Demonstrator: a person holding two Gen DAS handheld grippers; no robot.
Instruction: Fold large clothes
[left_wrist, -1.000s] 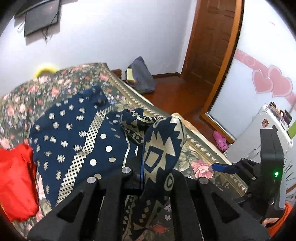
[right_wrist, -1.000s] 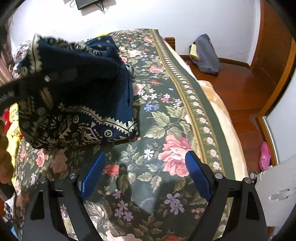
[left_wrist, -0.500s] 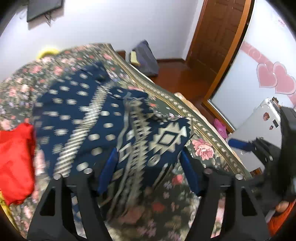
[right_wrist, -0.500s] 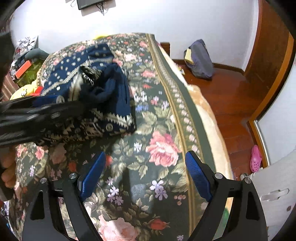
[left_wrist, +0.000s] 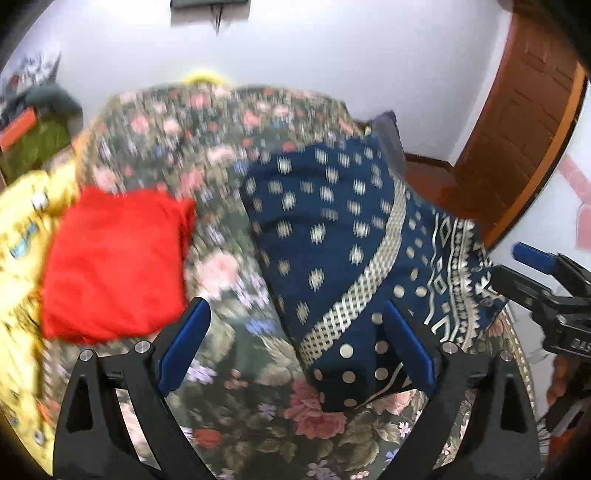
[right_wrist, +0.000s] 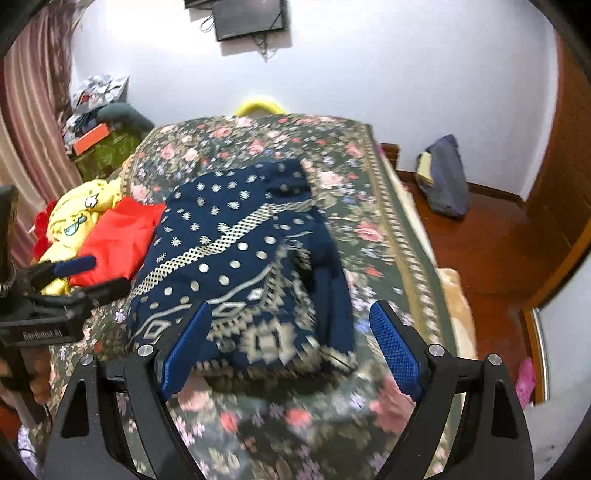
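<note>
both jaws wide and empty, left gripper (left_wrist: 295, 350) just opened off the navy gold-patterned garment (right_wrist: 243, 273), now folded mid-bed on the floral bedspread (right_wrist: 373, 236). next: smooth edges, square corners, avoid dragging.

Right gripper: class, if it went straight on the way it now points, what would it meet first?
Probably the folded navy patterned garment on the floral bedspread; its near edge lies between the open jaws, though depth is unclear.

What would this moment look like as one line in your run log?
step: fold just released | left gripper: jaws just opened, empty | right gripper: open, empty | navy patterned garment: folded on floral bedspread
</note>
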